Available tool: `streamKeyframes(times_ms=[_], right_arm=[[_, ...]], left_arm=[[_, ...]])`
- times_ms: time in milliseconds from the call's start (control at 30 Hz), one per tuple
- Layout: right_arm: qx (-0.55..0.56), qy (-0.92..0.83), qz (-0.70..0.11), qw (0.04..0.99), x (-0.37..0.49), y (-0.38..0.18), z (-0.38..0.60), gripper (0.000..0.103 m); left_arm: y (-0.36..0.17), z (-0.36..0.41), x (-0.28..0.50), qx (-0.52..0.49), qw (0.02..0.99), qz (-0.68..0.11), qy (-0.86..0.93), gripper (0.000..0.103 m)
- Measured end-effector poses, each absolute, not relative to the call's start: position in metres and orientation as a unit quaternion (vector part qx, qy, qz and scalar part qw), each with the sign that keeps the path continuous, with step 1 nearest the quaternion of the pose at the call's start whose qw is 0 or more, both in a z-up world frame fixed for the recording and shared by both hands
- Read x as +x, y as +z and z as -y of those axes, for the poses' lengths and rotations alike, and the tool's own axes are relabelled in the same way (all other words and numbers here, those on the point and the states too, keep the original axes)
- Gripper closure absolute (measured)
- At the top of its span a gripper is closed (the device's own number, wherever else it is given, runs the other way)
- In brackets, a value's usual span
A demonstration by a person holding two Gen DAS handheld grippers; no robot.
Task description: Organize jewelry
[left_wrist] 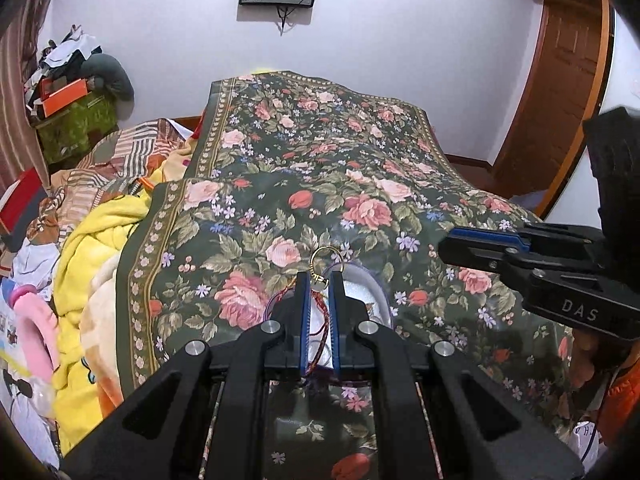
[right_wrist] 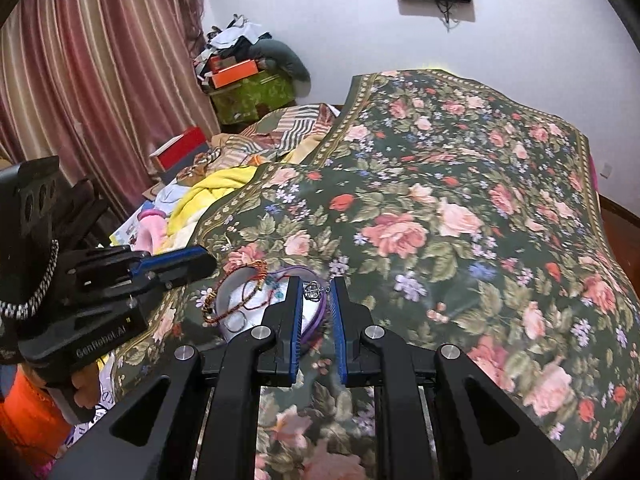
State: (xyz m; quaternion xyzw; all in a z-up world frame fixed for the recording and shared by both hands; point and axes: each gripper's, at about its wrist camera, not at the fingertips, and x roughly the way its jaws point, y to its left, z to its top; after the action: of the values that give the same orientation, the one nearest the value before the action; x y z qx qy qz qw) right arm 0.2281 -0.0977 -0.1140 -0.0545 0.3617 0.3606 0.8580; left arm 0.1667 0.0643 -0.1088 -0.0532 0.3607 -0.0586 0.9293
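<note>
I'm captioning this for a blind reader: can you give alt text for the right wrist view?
The right gripper hovers, slightly open, over a round purple-rimmed dish of tangled red cord bracelets and a small silver charm on a floral bedspread. The left gripper reaches in from the left.

1. The right gripper point(right_wrist: 317, 296) hovered over a floral bedspread point(right_wrist: 460, 208), its blue-padded jaws parted.
2. A small silver charm point(right_wrist: 313, 291) sat between the fingertips, at the rim of a round purple-edged dish point(right_wrist: 256, 312).
3. A red braided bracelet point(right_wrist: 240, 300) lay across the dish.
4. The left gripper point(right_wrist: 188, 264) reached in from the left, near the dish.
</note>
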Motion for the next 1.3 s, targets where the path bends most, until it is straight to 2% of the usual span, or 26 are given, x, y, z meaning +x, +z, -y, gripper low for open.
streamKeyframes(times_ms=[600,1100,1300], right_arm=[[-0.071,0.39,-0.399,0.827,0.229,-0.143,0.054,0.091],[-0.078,0.383,-0.412,0.823,0.238,-0.155,0.042,0.091],[-0.063,0.383,-0.418,0.821,0.241,-0.152,0.046,0.08]], left_arm=[[-0.144,-0.075,0.172,-0.068,0.915,-0.393,-0.059,0.096],[-0.142,-0.074,0.173,-0.065,0.917,-0.389,-0.06,0.096],[-0.136,-0.077,0.172,-0.071,0.919,-0.384,-0.059,0.096]])
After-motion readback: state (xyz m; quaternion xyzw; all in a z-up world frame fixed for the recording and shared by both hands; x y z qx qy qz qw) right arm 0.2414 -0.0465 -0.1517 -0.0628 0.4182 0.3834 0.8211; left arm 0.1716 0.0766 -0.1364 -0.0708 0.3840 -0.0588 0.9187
